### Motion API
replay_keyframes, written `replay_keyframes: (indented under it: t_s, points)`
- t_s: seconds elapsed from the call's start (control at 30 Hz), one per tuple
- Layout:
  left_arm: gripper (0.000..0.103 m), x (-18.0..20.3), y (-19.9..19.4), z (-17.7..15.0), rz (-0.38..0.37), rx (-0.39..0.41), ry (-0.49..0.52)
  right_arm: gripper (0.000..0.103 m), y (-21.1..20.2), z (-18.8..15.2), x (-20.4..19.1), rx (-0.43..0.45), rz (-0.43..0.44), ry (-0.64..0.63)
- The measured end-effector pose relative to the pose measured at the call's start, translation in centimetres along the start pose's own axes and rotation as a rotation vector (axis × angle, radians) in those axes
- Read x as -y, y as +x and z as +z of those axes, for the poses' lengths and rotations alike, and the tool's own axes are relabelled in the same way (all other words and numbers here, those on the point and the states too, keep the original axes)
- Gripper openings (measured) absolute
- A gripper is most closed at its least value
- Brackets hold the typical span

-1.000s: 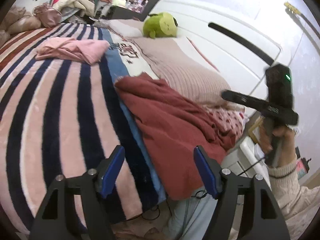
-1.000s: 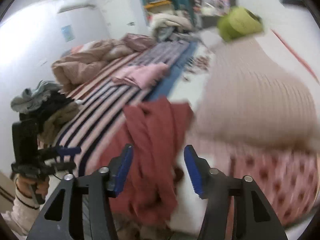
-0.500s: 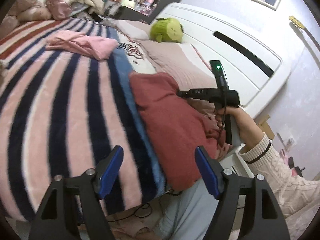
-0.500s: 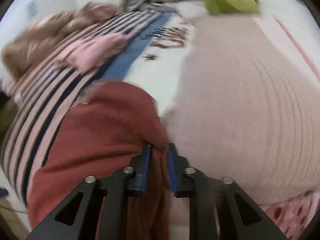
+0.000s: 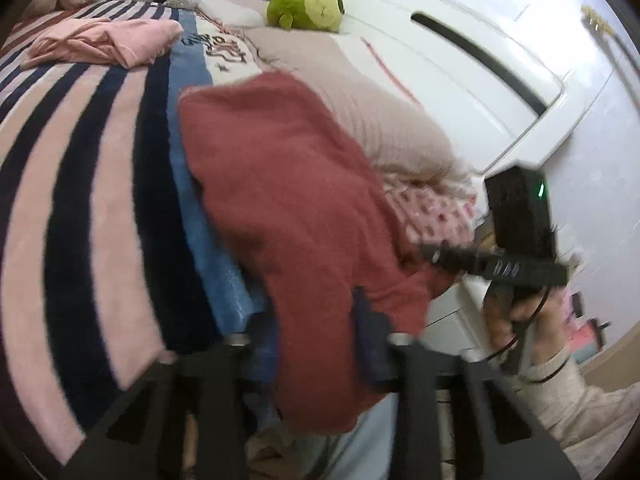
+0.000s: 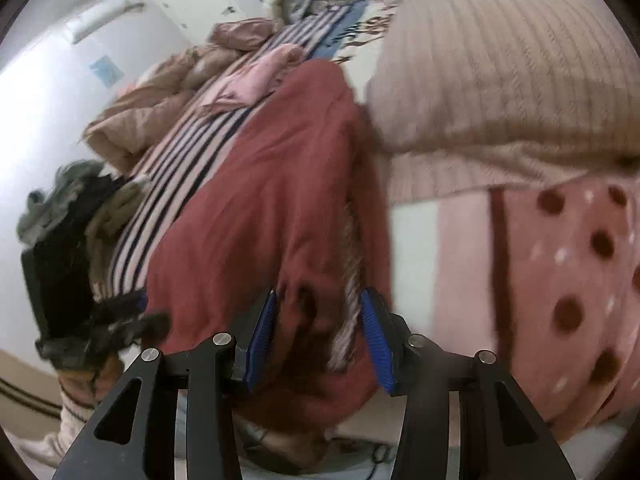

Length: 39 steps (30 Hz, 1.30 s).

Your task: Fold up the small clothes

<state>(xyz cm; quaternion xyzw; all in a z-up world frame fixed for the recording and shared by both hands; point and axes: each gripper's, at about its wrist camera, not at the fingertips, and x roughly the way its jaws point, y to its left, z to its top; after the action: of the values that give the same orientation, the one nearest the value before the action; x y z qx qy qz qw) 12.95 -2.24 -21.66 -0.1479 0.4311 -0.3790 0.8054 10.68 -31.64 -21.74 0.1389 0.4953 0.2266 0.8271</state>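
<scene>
A dark red garment (image 5: 296,184) lies folded over the near edge of the striped bed (image 5: 72,168) and hangs down toward me. My left gripper (image 5: 316,340) is at its lower hanging edge, with the cloth between its fingers; the view is blurred and the left finger is hidden, so its state is unclear. My right gripper (image 6: 320,336) is open, its blue pads (image 6: 260,332) on either side of a bunch of the red garment (image 6: 260,184) without pinching it. The right gripper also shows in the left wrist view (image 5: 496,264) at the garment's right edge.
A pink garment (image 5: 108,40) lies farther back on the bed. A ribbed beige pillow (image 5: 384,112), a polka-dot pink cloth (image 6: 560,288) and a green plush toy (image 5: 308,0) lie by the white headboard (image 5: 480,40). A pile of dark clothes (image 6: 68,208) is at the left.
My right gripper was shut on the garment's far corner; it has moved back to the near edge and opened. My left gripper has moved forward onto the hanging lower edge.
</scene>
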Motion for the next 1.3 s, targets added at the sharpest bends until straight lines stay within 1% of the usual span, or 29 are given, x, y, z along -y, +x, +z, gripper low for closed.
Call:
replay_keyframes:
  t_s: [0.03, 0.07, 0.1, 0.13, 0.17, 0.2, 0.23, 0.27, 0.3, 0.33, 0.37, 0.43, 0.5, 0.53, 0.57, 0.6, 0.63, 0.67, 0.7, 0.73, 0.77, 0.8, 0.83, 0.93, 1.0, 1.07, 1.17, 1.23, 1.3]
  points:
    - [0.019, 0.0, -0.8, -0.1, -0.005, -0.003, 0.014, 0.033, 0.1, -0.3, -0.4, -0.016, 0.051, 0.008]
    - [0.019, 0.1, -1.7, -0.3, 0.005, 0.005, 0.037, 0.032, 0.3, -0.7, -0.7, -0.051, 0.145, 0.028]
    - [0.019, 0.0, -2.7, -0.6, 0.022, 0.012, 0.051, 0.032, 0.2, -1.0, -0.7, -0.072, 0.219, 0.049]
    - [0.019, -0.5, -3.6, -0.7, 0.032, 0.010, 0.045, 0.032, 0.2, -1.2, -0.7, -0.083, 0.259, 0.061]
    - [0.021, -1.0, -4.3, -0.7, 0.042, 0.007, 0.036, 0.033, 0.0, -1.1, -0.8, -0.089, 0.275, 0.065]
    - [0.027, -1.5, -5.0, -0.9, 0.067, 0.002, 0.032, 0.035, -0.4, -0.6, -0.7, -0.075, 0.258, 0.061]
    - [0.030, -2.1, -5.3, -0.7, 0.090, -0.002, 0.032, 0.046, -0.8, -0.1, -0.5, -0.051, 0.235, 0.056]
    - [0.039, -2.4, -5.5, -0.7, 0.112, -0.007, 0.034, 0.064, -1.2, 0.7, -0.2, -0.020, 0.217, 0.061]
    - [0.051, -2.6, -5.6, -0.7, 0.131, -0.006, 0.031, 0.072, -1.6, 1.5, 0.3, 0.013, 0.215, 0.085]
    - [0.054, -2.7, -5.6, -0.7, 0.135, 0.004, 0.015, 0.077, -1.7, 2.4, 0.9, 0.036, 0.229, 0.123]
    - [0.055, -2.8, -5.4, -0.7, 0.118, 0.007, 0.002, 0.077, -1.4, 3.3, 1.4, 0.042, 0.246, 0.159]
    - [0.056, -2.6, -4.4, -0.8, 0.079, 0.000, -0.012, 0.077, -0.1, 4.6, 1.6, 0.033, 0.229, 0.178]
    - [0.055, -2.3, -3.2, -1.0, 0.090, -0.011, -0.007, 0.077, 2.1, 6.2, 1.1, -0.002, 0.218, 0.163]
    - [0.055, -2.1, -2.6, -1.0, 0.100, -0.014, -0.005, 0.076, 3.1, 6.6, 1.1, -0.036, 0.236, 0.162]
    - [0.055, -2.1, -2.0, -1.0, 0.111, -0.017, -0.008, 0.074, 4.1, 6.9, 1.0, -0.062, 0.250, 0.166]
    - [0.051, -2.2, -1.6, -0.9, 0.118, -0.020, -0.015, 0.072, 5.1, 7.2, 0.9, -0.086, 0.246, 0.168]
    - [0.048, -2.2, -1.4, -0.8, 0.121, -0.018, -0.023, 0.066, 5.9, 7.7, 0.8, -0.099, 0.221, 0.159]
    - [0.043, -2.4, -1.2, -0.8, 0.123, -0.014, -0.036, 0.060, 6.5, 7.6, 0.6, -0.103, 0.197, 0.150]
    - [0.037, -2.5, -1.1, -0.7, 0.127, -0.011, -0.051, 0.056, 7.2, 7.8, 0.5, -0.100, 0.185, 0.153]
    - [0.033, -2.6, -1.1, -0.5, 0.134, -0.006, -0.062, 0.046, 7.3, 7.7, 0.6, -0.096, 0.191, 0.168]
    - [0.026, -2.6, -1.1, -0.4, 0.136, -0.001, -0.069, 0.028, 7.7, 7.6, 0.7, -0.096, 0.209, 0.193]
    - [0.021, -2.4, -1.4, -0.2, 0.133, 0.008, -0.074, 0.018, 8.1, 7.5, 0.9, -0.106, 0.259, 0.227]
    - [0.019, -2.2, -1.6, 0.0, 0.132, 0.017, -0.067, 0.016, 8.5, 7.4, 1.2, -0.108, 0.285, 0.246]
    - [0.016, -1.3, -3.5, 1.6, 0.123, 0.052, -0.026, 0.014, 7.9, 7.5, 1.1, -0.079, 0.295, 0.250]
    - [0.015, -0.5, -5.2, 3.1, 0.144, 0.076, 0.014, 0.013, 6.9, 8.5, 0.0, -0.046, 0.318, 0.244]
    - [0.015, 0.5, -7.6, 4.8, 0.168, 0.108, 0.066, 0.013, 5.4, 10.3, -2.2, 0.001, 0.332, 0.199]
    - [0.015, 2.0, -12.1, 7.0, 0.182, 0.165, 0.138, 0.013, 3.4, 13.0, -6.1, 0.059, 0.360, 0.133]
    - [0.015, 2.7, -15.6, 8.4, 0.198, 0.208, 0.181, 0.013, 2.3, 15.0, -9.3, 0.104, 0.410, 0.111]
    - [0.015, 2.6, -19.0, 9.8, 0.223, 0.253, 0.199, 0.013, 1.5, 16.6, -12.3, 0.141, 0.453, 0.087]
